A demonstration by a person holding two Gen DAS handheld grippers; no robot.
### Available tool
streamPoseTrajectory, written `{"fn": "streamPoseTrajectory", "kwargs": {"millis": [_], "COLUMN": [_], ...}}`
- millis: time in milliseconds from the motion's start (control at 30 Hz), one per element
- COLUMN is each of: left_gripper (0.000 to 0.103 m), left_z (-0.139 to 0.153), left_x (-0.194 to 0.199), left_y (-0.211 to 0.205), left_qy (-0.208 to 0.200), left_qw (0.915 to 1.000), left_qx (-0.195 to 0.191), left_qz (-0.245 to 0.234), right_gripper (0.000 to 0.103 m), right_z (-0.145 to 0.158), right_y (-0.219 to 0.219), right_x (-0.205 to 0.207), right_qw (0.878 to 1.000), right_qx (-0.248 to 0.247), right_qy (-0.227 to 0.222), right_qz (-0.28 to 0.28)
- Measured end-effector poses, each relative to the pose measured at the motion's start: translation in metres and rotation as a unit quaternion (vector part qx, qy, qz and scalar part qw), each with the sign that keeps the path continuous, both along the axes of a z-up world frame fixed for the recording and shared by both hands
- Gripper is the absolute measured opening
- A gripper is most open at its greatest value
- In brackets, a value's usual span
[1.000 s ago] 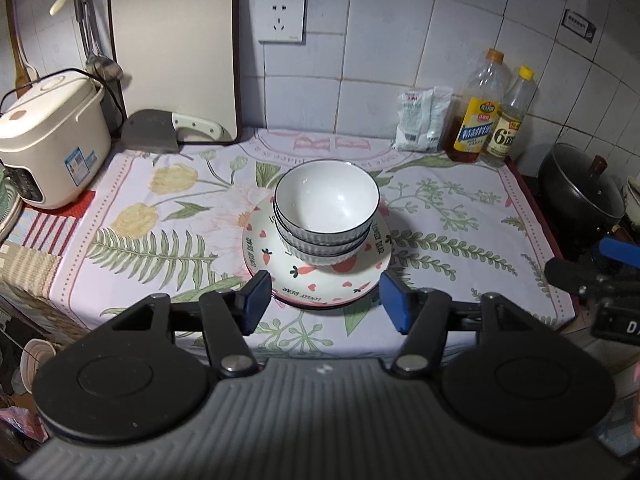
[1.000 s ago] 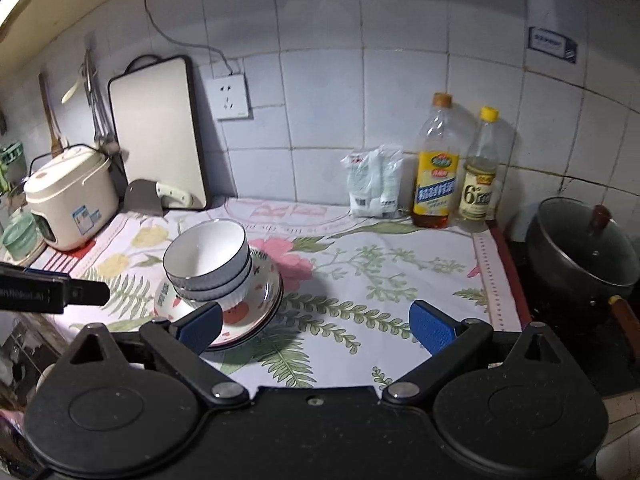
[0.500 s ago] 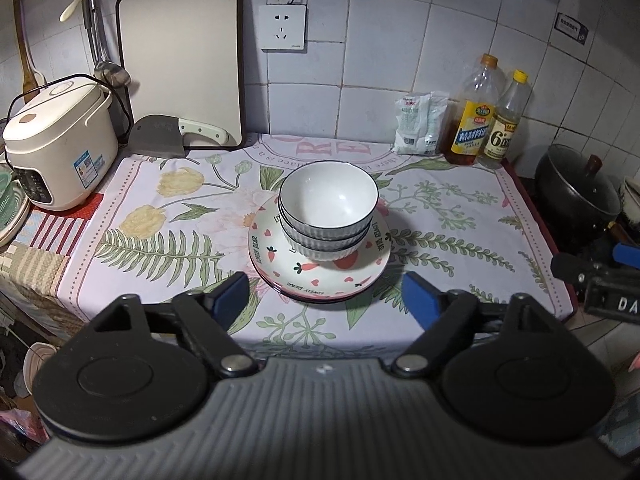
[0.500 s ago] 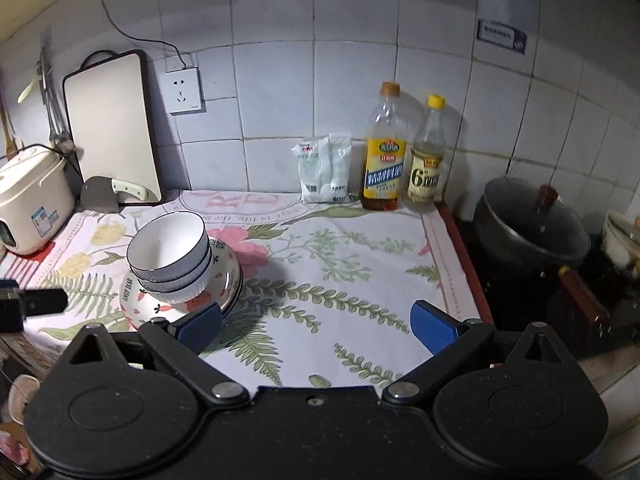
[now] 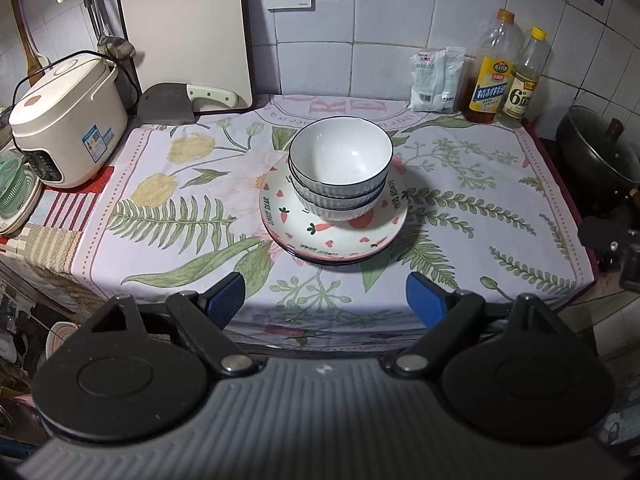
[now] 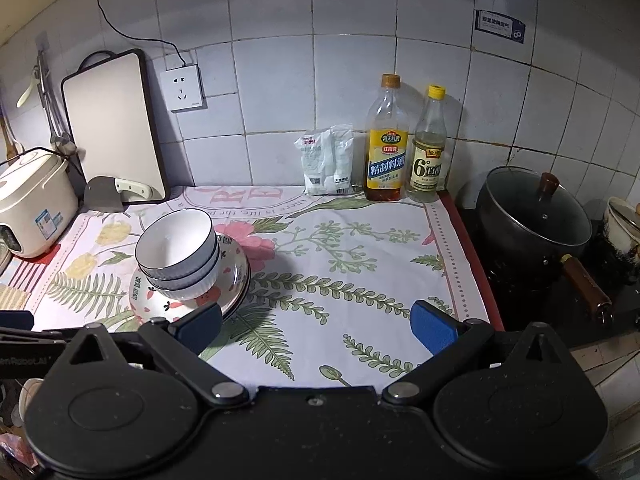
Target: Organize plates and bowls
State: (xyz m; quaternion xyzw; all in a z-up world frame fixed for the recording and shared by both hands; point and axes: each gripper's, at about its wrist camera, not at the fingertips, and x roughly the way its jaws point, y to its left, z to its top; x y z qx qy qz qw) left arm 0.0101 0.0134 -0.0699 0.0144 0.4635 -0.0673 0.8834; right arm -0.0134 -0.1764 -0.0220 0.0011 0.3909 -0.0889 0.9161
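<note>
Three white ribbed bowls [image 5: 341, 168] are nested in a stack on a stack of plates [image 5: 332, 240] with carrot and heart prints, in the middle of the flowered tablecloth. The same bowls [image 6: 178, 252] and plates [image 6: 232, 280] show at the left in the right wrist view. My left gripper [image 5: 325, 302] is open and empty, held back at the table's front edge, short of the plates. My right gripper [image 6: 316, 326] is open and empty, to the right of the stack, above the front edge.
A rice cooker [image 5: 64, 120] stands at the left, with a cutting board [image 5: 188, 32] and a cleaver [image 5: 180, 102] at the back wall. Two bottles [image 6: 408, 148] and a white bag [image 6: 328, 162] stand at the back right. A black pot [image 6: 532, 216] sits on the stove at the right.
My left gripper has opened wider and drawn back from the plates. My right gripper has swung right and drawn back, staying open.
</note>
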Motion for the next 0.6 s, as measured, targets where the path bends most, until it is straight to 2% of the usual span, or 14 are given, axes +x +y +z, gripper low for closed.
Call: {"fn": "streamPoseTrajectory", "kwargs": {"millis": [433,600], "left_gripper": [0.088,0.088], "left_z": [0.0021,0.0016], "left_x": [-0.0039,-0.0037], "left_y": [0.0025,0.0017], "left_qy": [-0.006,-0.006], "left_qw": [0.9998,0.9999], "left_qx": [-0.018,-0.013], "left_qz": [0.001,0.007], "right_gripper": [0.102,0.102], "right_z": [-0.0051,-0.0064], "right_y": [-0.0008,-0.0005], "right_x": [-0.0026,-0.0036], "right_qw": [1.000,1.000], "right_qx": [-0.017,-0.016], "right_qy": [-0.004,-0.003], "right_qz": [-0.001,0.002]}}
